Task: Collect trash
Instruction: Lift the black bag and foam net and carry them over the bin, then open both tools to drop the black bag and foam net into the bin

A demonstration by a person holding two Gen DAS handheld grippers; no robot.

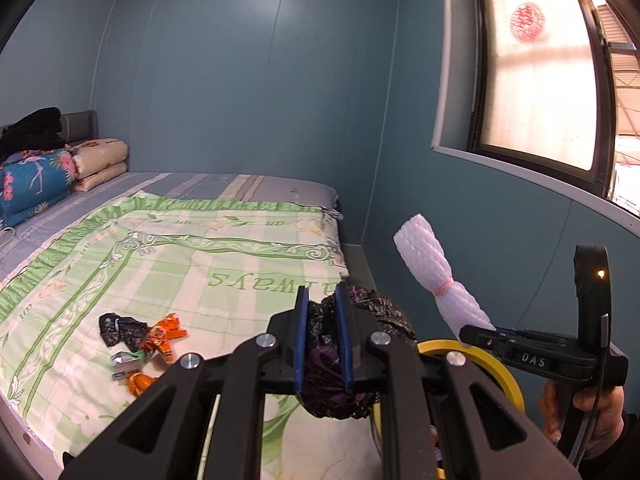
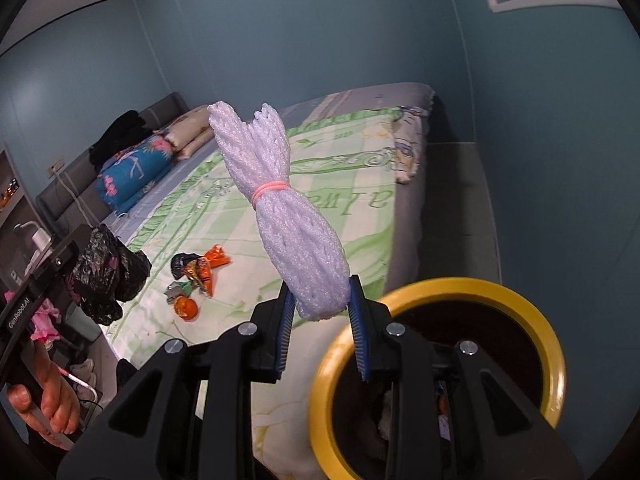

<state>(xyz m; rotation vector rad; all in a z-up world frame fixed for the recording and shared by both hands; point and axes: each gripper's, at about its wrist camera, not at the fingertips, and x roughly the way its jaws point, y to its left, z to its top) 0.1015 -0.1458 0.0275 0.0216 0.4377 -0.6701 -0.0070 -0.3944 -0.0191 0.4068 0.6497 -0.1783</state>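
My left gripper is shut on a crumpled black plastic bag, held above the bed's near corner; the same bag shows at the left of the right wrist view. My right gripper is shut on a white foam net bundle tied with a pink rubber band, sticking up beside the bed. That bundle stands at the right of the left wrist view. A yellow-rimmed bin sits just below the right gripper, and its rim shows behind the left one. More trash, orange wrappers and a black scrap, lies on the bedsheet.
The bed with a green patterned sheet fills the left; folded quilts are stacked at its head. A blue wall and a window stand to the right. A person's hand grips the right tool's handle.
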